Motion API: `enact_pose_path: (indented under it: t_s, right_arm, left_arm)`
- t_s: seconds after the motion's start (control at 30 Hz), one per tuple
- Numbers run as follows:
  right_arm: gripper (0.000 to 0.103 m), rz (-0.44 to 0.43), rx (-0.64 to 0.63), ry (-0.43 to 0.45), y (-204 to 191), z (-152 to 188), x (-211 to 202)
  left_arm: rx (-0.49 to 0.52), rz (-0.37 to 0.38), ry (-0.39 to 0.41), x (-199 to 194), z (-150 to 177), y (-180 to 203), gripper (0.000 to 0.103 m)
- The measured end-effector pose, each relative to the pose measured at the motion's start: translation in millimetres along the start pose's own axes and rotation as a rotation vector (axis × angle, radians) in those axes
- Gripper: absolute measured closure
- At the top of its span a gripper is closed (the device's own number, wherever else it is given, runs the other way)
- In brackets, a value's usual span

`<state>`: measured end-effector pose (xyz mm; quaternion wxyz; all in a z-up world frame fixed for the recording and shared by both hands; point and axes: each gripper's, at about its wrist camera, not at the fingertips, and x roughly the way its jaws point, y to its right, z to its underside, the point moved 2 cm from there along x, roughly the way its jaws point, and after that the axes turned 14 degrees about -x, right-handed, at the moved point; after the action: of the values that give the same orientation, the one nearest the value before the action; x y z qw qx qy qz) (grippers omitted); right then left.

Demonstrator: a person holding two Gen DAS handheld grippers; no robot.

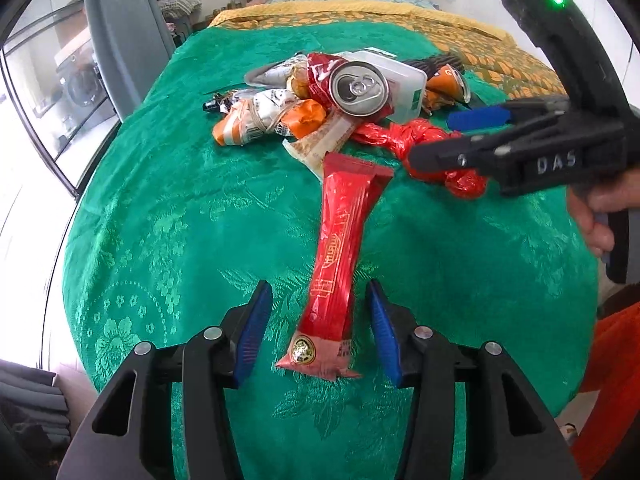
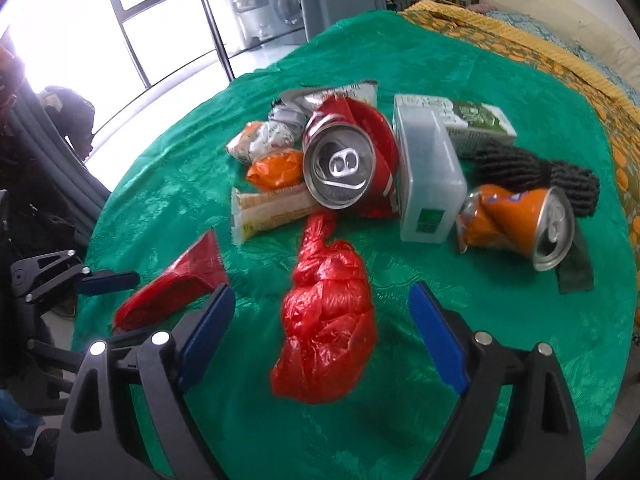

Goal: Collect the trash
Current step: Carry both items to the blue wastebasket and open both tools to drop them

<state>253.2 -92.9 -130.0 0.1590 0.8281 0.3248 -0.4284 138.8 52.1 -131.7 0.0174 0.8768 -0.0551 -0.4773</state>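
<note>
My left gripper [image 1: 320, 320] stands with its blue pads either side of a long red snack wrapper [image 1: 340, 256] at the bottom centre of the left wrist view; a gap shows on each side, so the pads do not press it. My right gripper [image 2: 320, 336] is spread wide around a knotted red plastic bag [image 2: 328, 320] at the lower centre of its view, clear of it on both sides.

Containers sit in the trash heap above: a dented red can [image 2: 344, 168] lies on its side with its opened top toward the camera, and I cannot tell what is inside. Just right of it lies a translucent plastic box [image 2: 430, 176] with a green label, contents unclear, and behind that a green and white carton [image 2: 476, 120]. A crushed orange can [image 2: 520, 220] lies at centre right, near a dark knitted item [image 2: 540, 176]. Crumpled orange and white wrappers [image 2: 268, 148] and a pale biscuit pack [image 2: 272, 208] lie to the left of the red can.

Everything rests on a green patterned cloth [image 2: 500, 340]. A yellow floral bedspread [image 2: 560, 52] runs along the upper right; tall windows [image 2: 132, 12] fill the upper left.
</note>
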Motion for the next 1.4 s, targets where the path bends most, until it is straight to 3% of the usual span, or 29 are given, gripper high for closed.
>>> enact_pose_path:
  t_s: [0.03,0.1,0.13,0.3,0.53,0.7,0.83,0.97,1.23,1.4]
  right_arm:
    - [0.028,0.007,-0.008,-0.010,-1,2,1]
    - [0.058,0.025,-0.020,-0.030,-1,3,4]
    - [0.059,0.036,-0.015,-0.033,0,5,3]
    - [0.061,0.029,0.015,0.019,-2,17,-18]
    - [0.061,0.018,0.135,0.116,26,71,-81]
    - [0.061,0.125,0.316,0.156,94,149,-140]
    - [0.061,0.313,0.439,0.099,160,224,-177]
    - [0.061,0.419,0.512,0.041,207,282,-191]
    - [0.061,0.425,0.741,0.018,280,373,-184]
    - [0.061,0.381,0.825,0.034,303,407,-182]
  left_arm:
    - [-0.002,-0.004,0.002,0,0,0,0.060]
    - [-0.009,-0.009,0.002,1,-1,0,0.078]
    - [-0.016,-0.006,0.003,1,-1,1,0.082]
    - [-0.032,-0.010,0.037,-8,0,2,0.084]
    - [-0.073,0.121,0.040,-24,-5,38,0.085]
    - [-0.054,0.268,0.009,-28,-13,107,0.085]
    - [0.001,0.396,-0.048,-26,-17,188,0.085]
    - [0.081,0.467,-0.100,-16,-15,276,0.085]
    - [0.157,0.500,-0.218,53,2,417,0.084]
    - [0.149,0.479,-0.268,112,11,462,0.084]
